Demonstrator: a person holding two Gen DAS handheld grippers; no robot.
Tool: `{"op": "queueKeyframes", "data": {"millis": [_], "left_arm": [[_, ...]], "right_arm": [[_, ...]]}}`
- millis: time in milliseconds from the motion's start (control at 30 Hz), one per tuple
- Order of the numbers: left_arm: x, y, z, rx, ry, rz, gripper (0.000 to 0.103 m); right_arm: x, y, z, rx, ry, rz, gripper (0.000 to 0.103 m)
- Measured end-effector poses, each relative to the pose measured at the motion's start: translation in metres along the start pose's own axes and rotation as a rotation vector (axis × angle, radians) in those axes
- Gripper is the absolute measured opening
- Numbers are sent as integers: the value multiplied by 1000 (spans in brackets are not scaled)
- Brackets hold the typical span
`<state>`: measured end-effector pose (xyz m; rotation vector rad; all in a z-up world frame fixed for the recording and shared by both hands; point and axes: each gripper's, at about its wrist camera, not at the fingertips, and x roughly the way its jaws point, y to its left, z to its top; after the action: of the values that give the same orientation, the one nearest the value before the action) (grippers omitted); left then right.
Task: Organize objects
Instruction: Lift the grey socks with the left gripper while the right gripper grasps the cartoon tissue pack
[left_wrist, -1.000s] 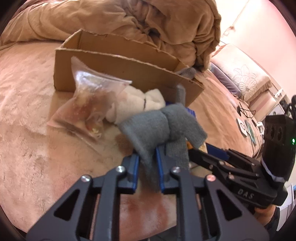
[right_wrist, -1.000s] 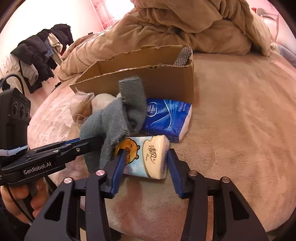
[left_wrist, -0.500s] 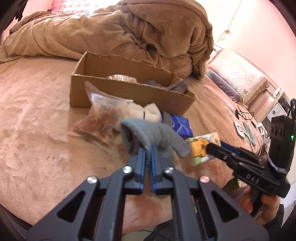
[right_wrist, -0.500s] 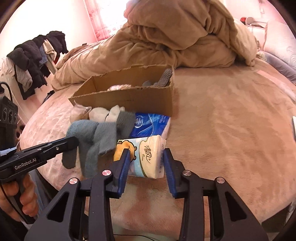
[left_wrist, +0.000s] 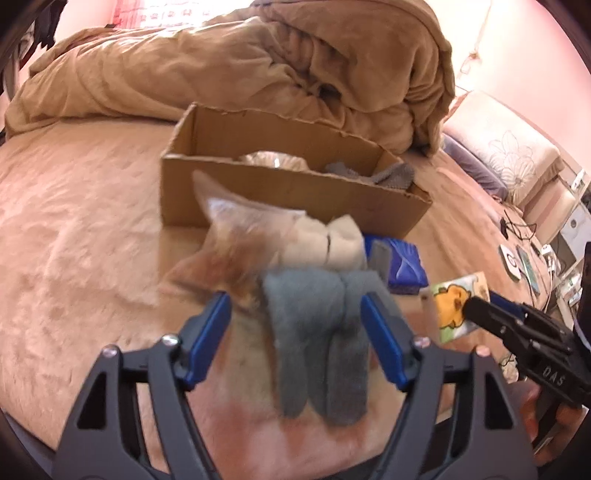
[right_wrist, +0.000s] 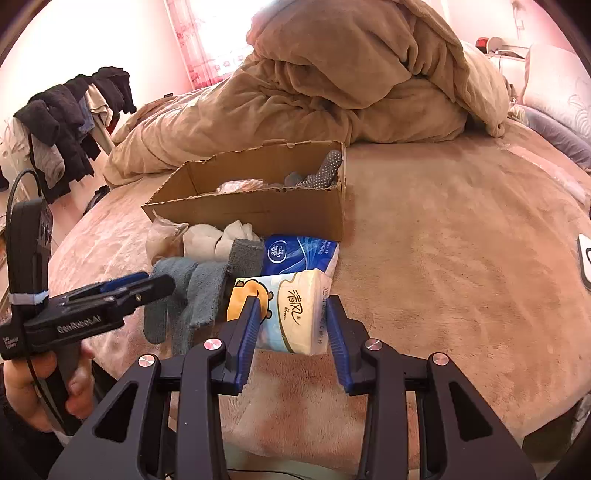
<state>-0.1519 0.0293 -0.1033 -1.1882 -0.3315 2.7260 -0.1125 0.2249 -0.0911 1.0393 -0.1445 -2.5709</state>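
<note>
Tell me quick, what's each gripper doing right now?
Left gripper: open, grey sock loose between its fingers.
Right gripper: shut on the tissue pack.

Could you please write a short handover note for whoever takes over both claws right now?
Left claw: open, astride the grey knitted sock hanging between its fingers.
Right claw: shut on the cream tissue pack with an orange bear, held above the bed.
Done: the brown cardboard box already holds a dotted grey sock and a bag.
Left: grey sock, white rolled socks, clear plastic snack bag, blue tissue pack, plus the held pack.
</note>
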Motion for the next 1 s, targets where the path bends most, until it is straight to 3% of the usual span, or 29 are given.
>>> {"op": "queueKeyframes", "data": {"millis": [67,167,333,600,1000], "left_arm": [[8,-3,3,13,12,-6,73],[20,-7,2,26,47,-1,51],[11,-19,-4,75,14,38,29],[-15,-25,-1,69,-26,-31,22],[-73,-24,32,79,-119,-49,22]], "right_arm": [[1,-2,0,7,1,2,38],[3,-7,0,18,0,4,38],[3,-12,-2,30,0,5,38],[-3,-7,2,32,-26,33,38],[-28,5,31,30,-83,17,38]]}}
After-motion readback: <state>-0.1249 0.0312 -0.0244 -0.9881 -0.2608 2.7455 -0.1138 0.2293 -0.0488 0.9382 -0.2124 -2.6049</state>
